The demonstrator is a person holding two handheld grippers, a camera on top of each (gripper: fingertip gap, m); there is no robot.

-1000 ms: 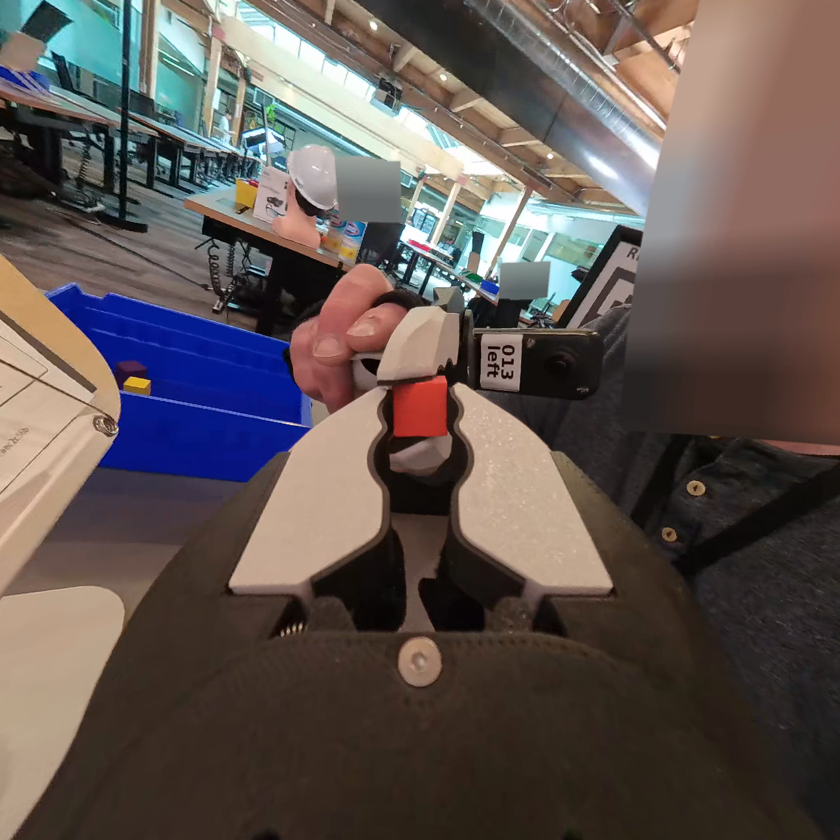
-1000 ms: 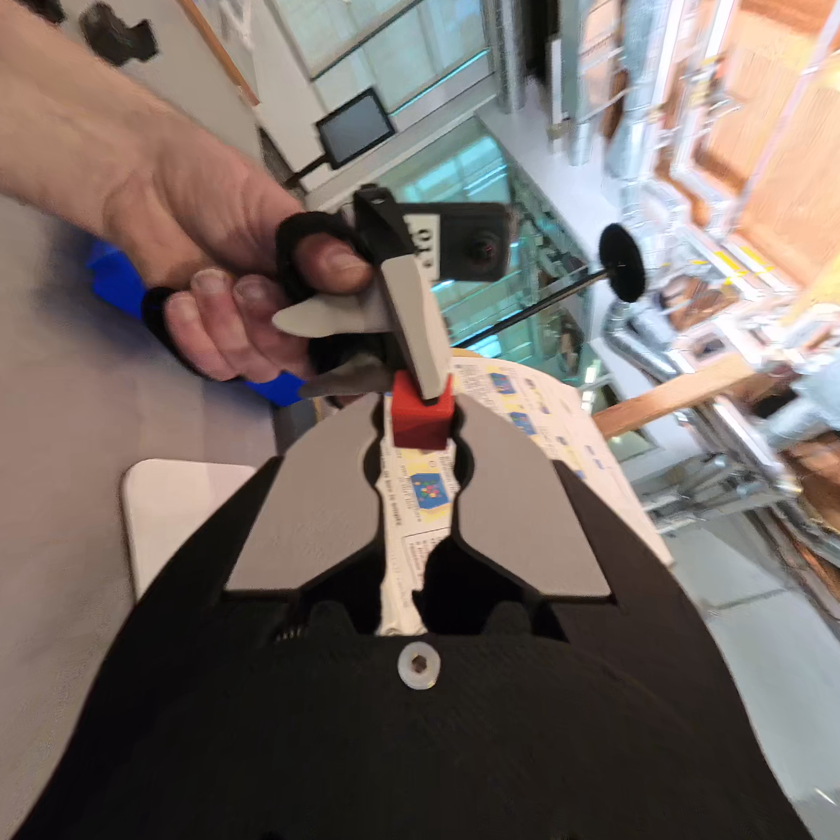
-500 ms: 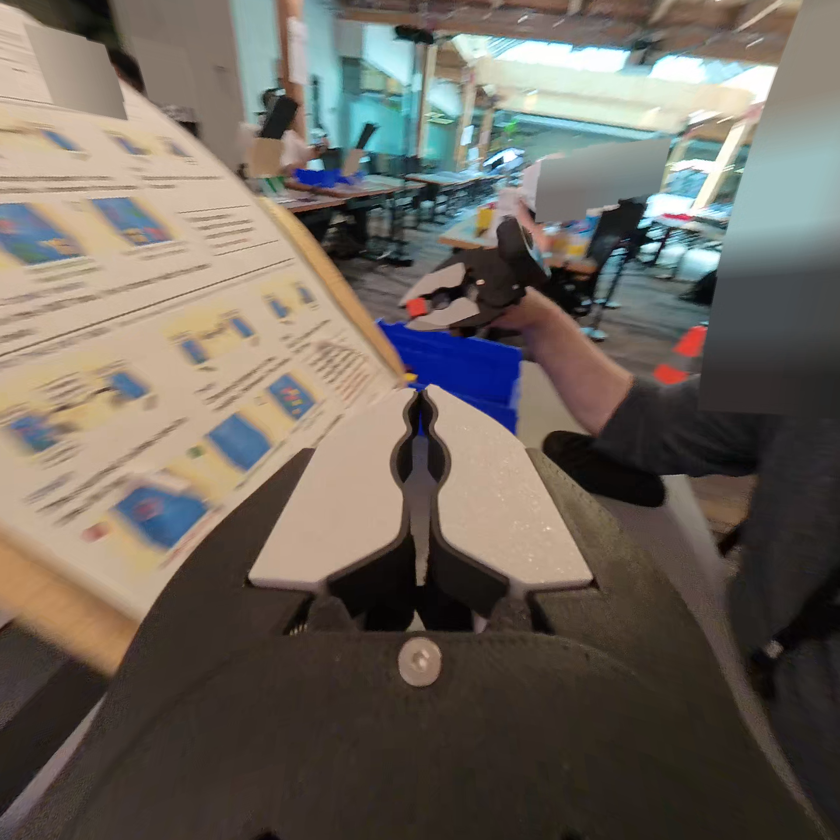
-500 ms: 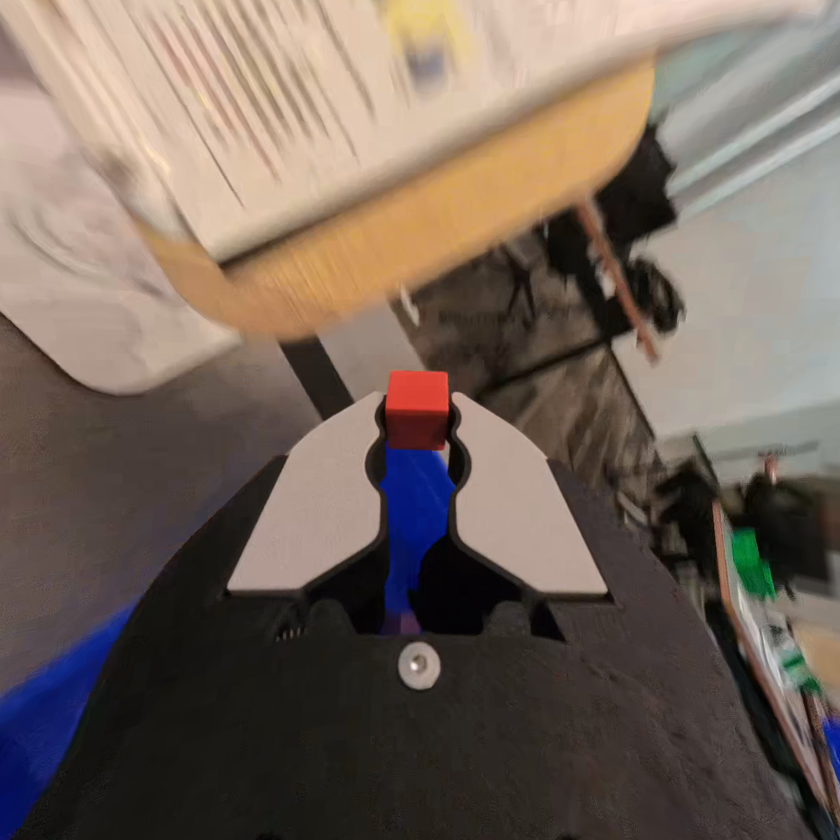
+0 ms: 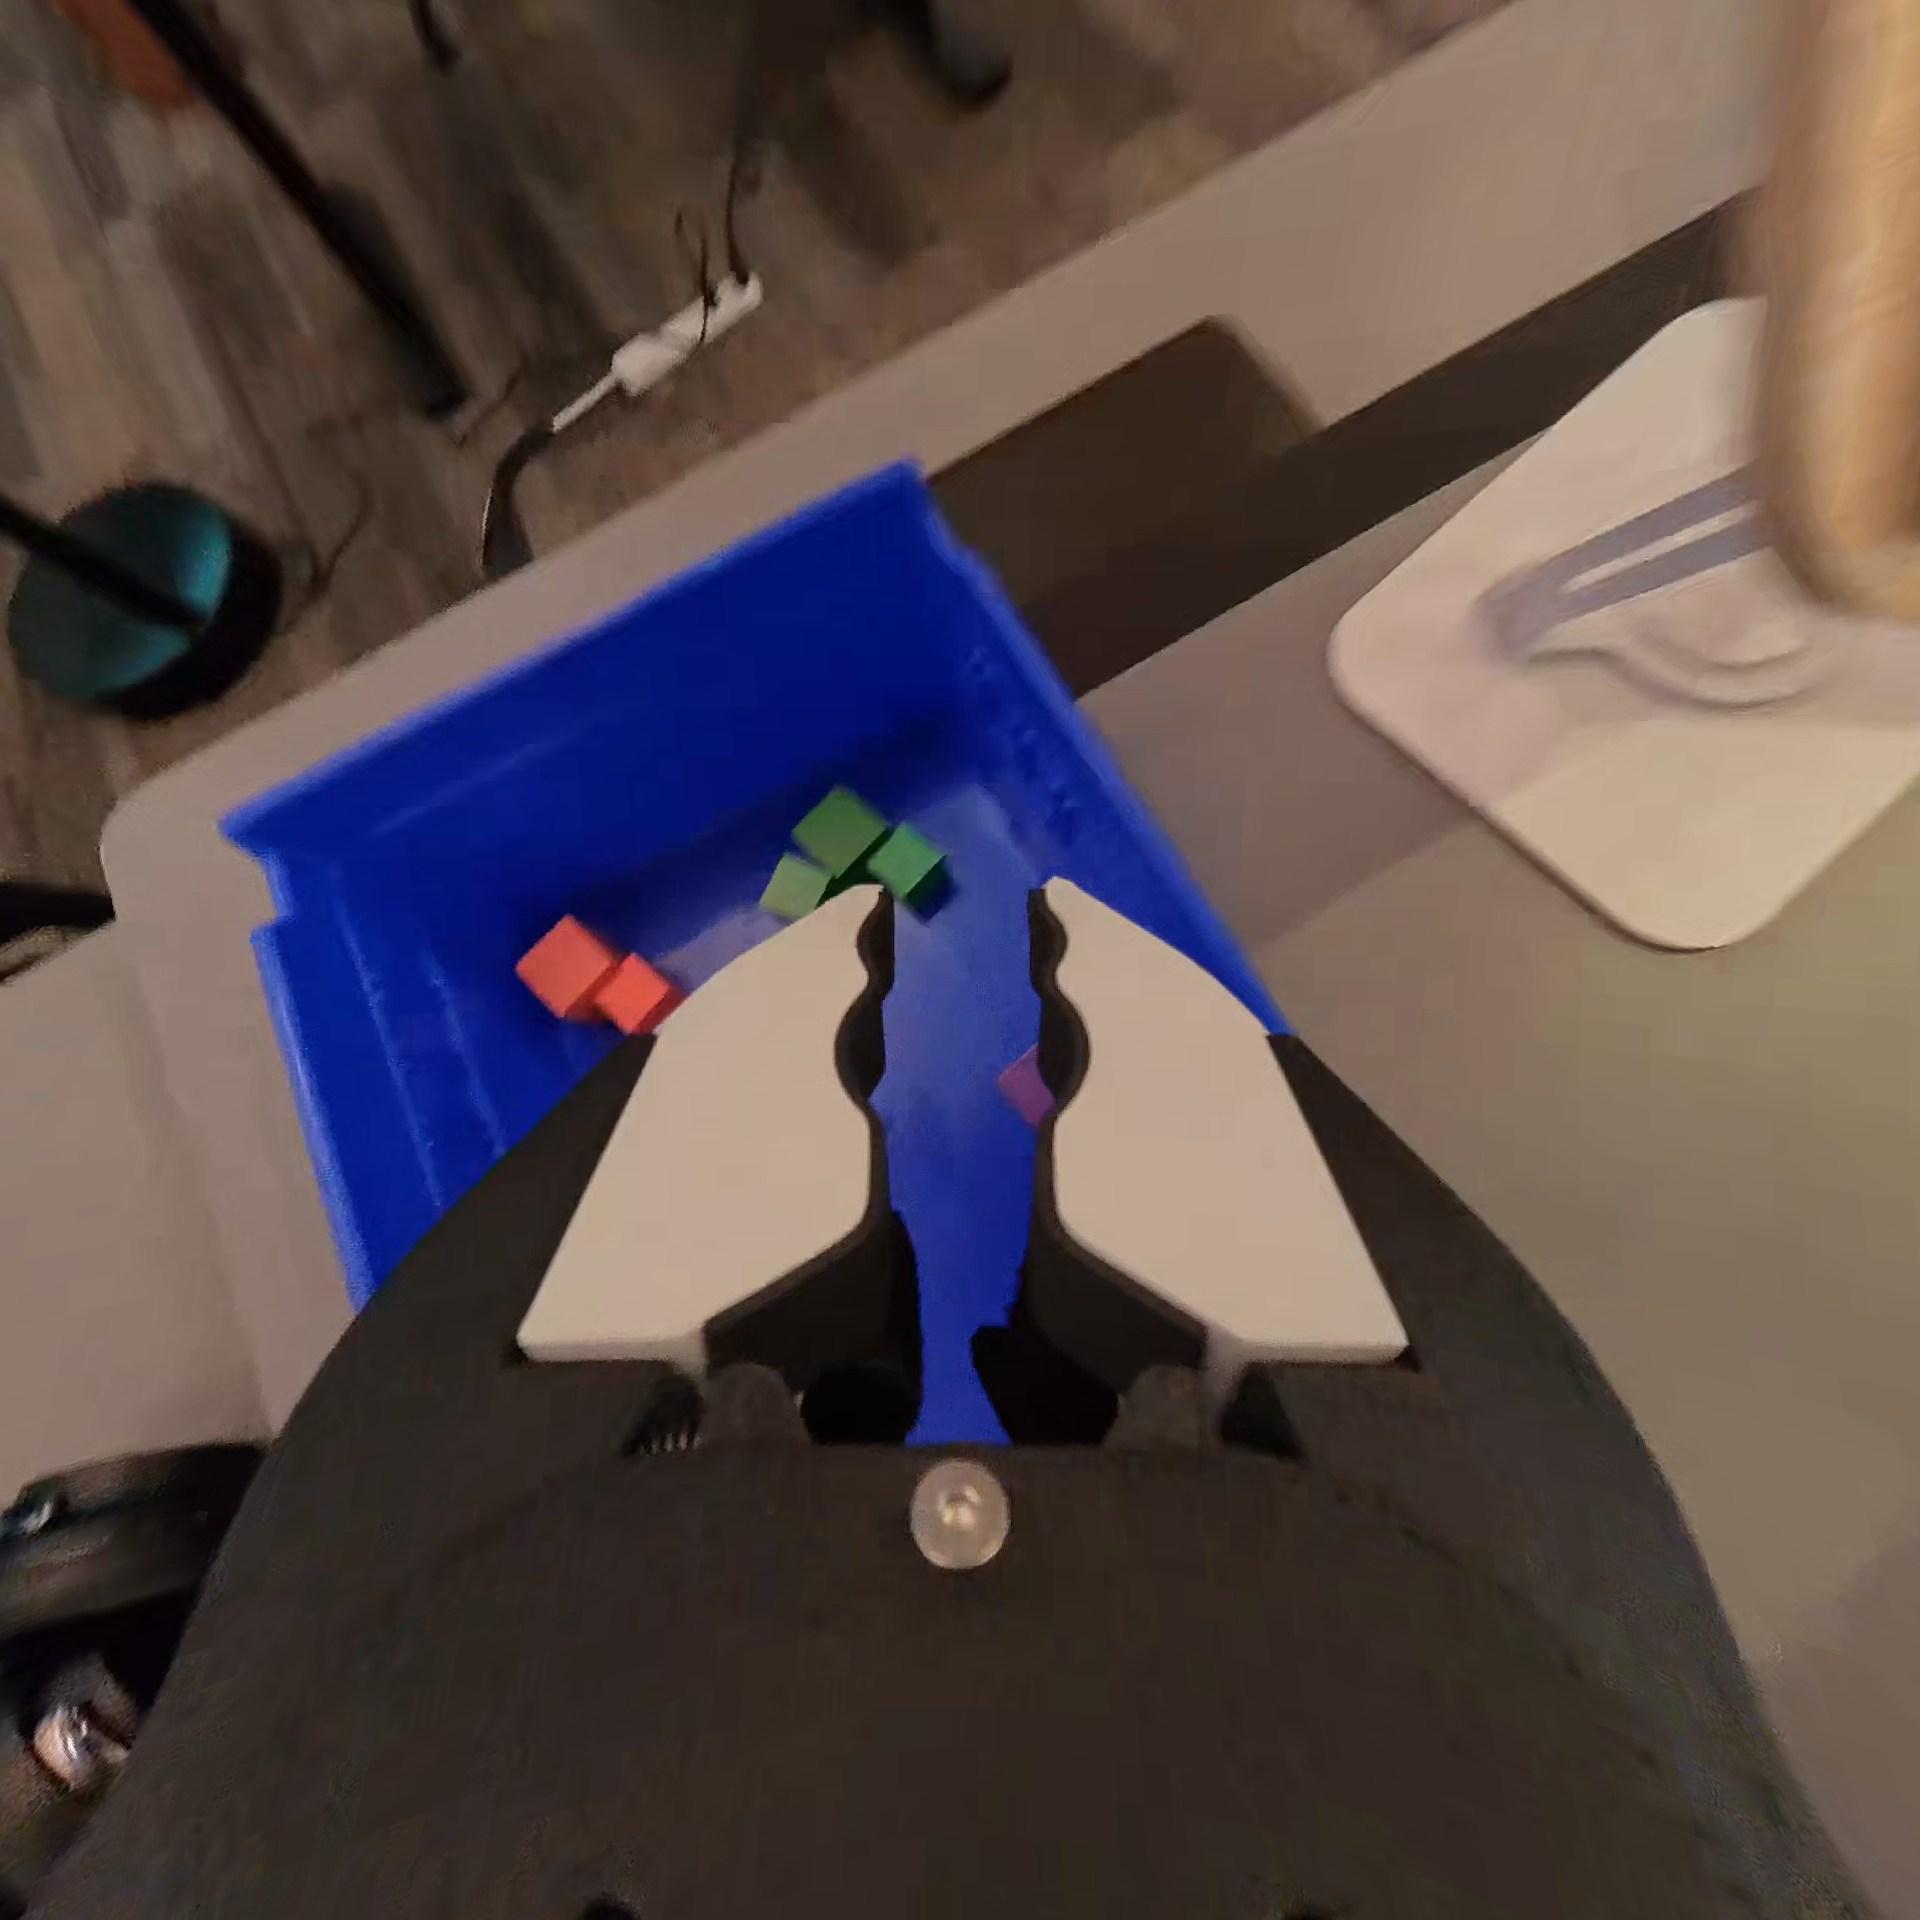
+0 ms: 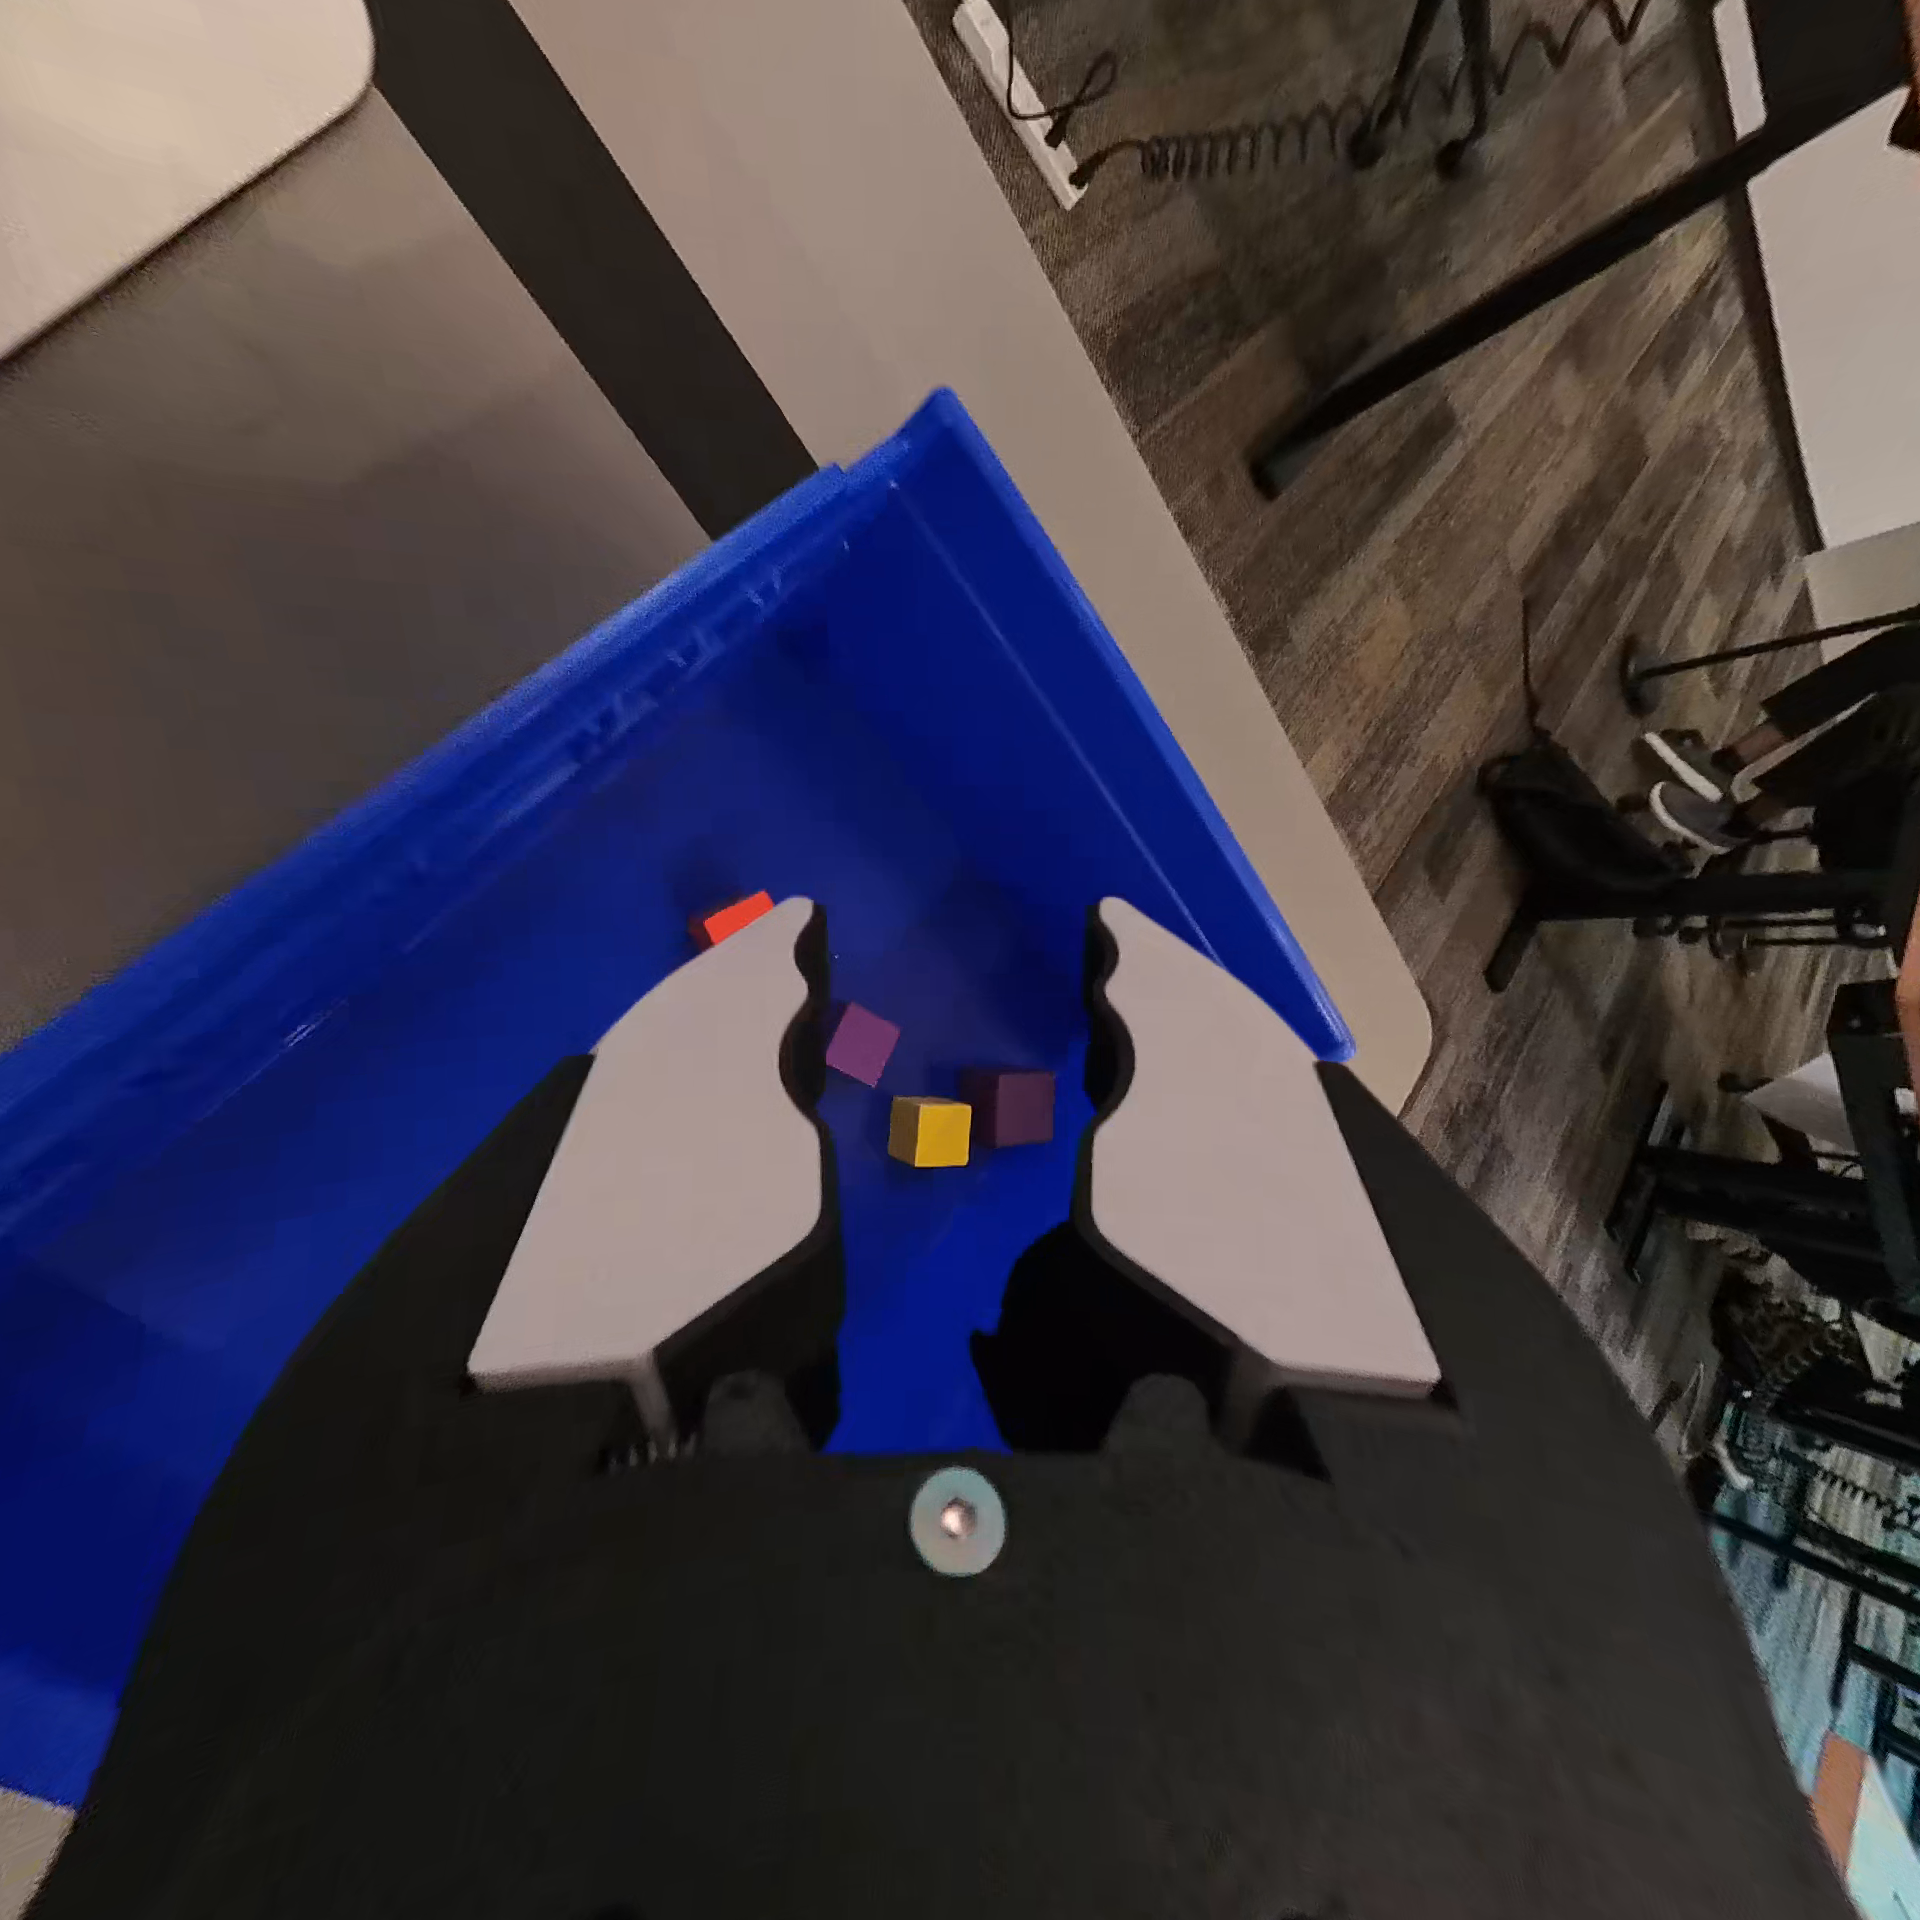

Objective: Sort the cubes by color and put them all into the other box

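Observation:
In the left wrist view a blue box (image 5: 582,748) holds three green cubes (image 5: 842,831) together, two red cubes (image 5: 566,966) side by side, and a purple cube (image 5: 1027,1081) partly behind my right finger. My left gripper (image 5: 958,894) hangs above this box, open, with nothing between its pads. In the right wrist view a blue box (image 6: 1039,644) holds a red cube (image 6: 736,918), a purple cube (image 6: 862,1042), a yellow cube (image 6: 928,1130) and a dark purple cube (image 6: 1013,1107). My right gripper (image 6: 954,914) is open and empty above them.
A white stand base (image 5: 1621,707) with a wooden board (image 5: 1849,312) above it is right of the left box. A black strip (image 6: 582,260) crosses the grey table. The table edge (image 6: 1247,727) and the floor lie just beyond the boxes.
A second ago both grippers gripped one red cube. The left let go and shut on air, then opened. The right carried the cube over its box and opened; a red cube now lies inside.

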